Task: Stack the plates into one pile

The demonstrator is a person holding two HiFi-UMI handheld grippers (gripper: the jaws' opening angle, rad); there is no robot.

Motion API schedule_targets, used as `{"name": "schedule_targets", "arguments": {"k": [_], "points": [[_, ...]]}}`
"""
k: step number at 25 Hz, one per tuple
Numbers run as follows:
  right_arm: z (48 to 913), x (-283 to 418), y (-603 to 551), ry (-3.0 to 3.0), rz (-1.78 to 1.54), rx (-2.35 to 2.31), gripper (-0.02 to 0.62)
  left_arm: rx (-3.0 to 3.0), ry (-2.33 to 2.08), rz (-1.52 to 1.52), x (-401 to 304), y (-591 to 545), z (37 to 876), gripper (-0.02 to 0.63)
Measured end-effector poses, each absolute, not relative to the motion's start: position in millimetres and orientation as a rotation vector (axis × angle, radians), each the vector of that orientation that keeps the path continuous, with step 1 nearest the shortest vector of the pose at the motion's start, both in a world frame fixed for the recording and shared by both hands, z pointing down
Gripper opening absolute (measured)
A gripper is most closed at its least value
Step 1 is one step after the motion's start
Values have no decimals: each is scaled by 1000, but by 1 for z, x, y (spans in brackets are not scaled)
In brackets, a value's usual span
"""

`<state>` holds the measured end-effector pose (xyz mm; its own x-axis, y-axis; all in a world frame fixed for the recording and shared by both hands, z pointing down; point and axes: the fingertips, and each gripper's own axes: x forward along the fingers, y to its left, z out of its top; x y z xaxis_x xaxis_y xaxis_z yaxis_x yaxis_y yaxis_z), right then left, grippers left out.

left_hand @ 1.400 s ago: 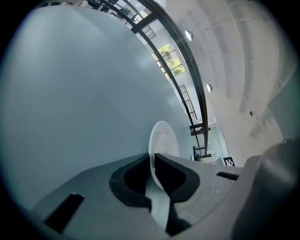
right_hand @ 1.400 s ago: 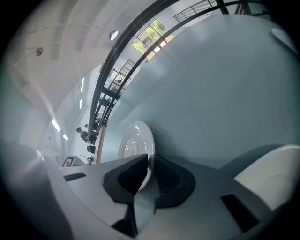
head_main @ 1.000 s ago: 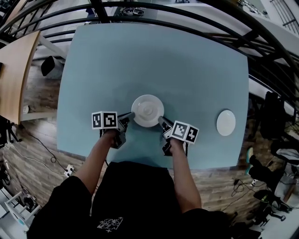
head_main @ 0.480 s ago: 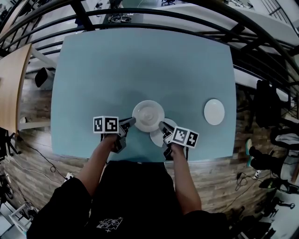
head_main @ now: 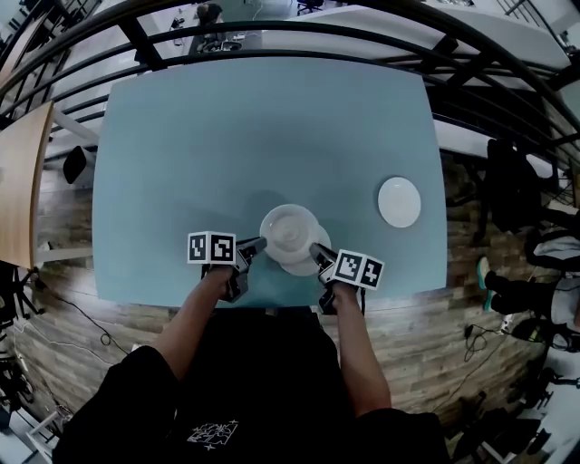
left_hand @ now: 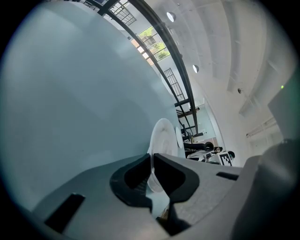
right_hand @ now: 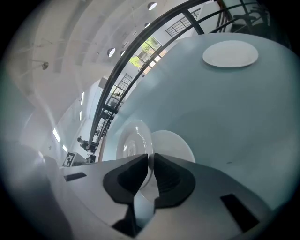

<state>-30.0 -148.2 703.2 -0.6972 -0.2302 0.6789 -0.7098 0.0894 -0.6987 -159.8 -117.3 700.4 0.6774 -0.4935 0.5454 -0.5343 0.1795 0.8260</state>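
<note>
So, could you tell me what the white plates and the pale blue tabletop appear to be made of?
The round white plate held at its rim looks like glazed ceramic: smooth, with bright glints in its well. The lone white plate to the right looks alike, though melamine is possible. The pale blue tabletop appears matte, perhaps laminate: even colour, only soft reflections.

this looks like a research lab or test hall, not a home. a plain pale blue bench (head_main: 227, 127) stands on a wood-plank floor (head_main: 54, 281) inside a black metal frame (head_main: 308, 27). loose cables (head_main: 68, 299) trail over the boards and dark gear (head_main: 535, 326) is heaped at one side. a high white ceiling carries round lights (left_hand: 171, 16) above tall windows (left_hand: 152, 40).
</note>
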Motion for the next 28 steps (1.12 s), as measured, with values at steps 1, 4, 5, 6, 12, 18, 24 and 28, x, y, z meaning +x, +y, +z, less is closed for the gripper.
{"name": "schedule_targets", "arguments": {"k": [1, 4, 5, 6, 12, 18, 24, 28], "points": [[705, -26, -146, -1972, 1644, 928, 40, 1451, -907, 44, -156, -116, 702, 31], [711, -15, -140, -1953, 1655, 928, 40, 1441, -899, 67, -146, -112, 708, 31], [713, -11, -138, -1945, 1655, 925, 40, 1437, -895, 72, -142, -111, 710, 31], [714, -8, -136, -1937, 1654, 921, 40, 1433, -890, 77, -139, -109, 711, 31], [724, 7, -126, -1897, 1614, 911, 41, 1405, -876, 127, -123, -98, 723, 31], [724, 16, -127, -1891, 1610, 903, 43, 1400, -865, 169, -114, -99, 725, 32], [725, 23, -127, -1882, 1608, 895, 49, 1422, -841, 212, -105, -98, 724, 38], [725, 22, -126, -1879, 1595, 891, 49, 1444, -824, 258, -102, -96, 721, 78]]}}
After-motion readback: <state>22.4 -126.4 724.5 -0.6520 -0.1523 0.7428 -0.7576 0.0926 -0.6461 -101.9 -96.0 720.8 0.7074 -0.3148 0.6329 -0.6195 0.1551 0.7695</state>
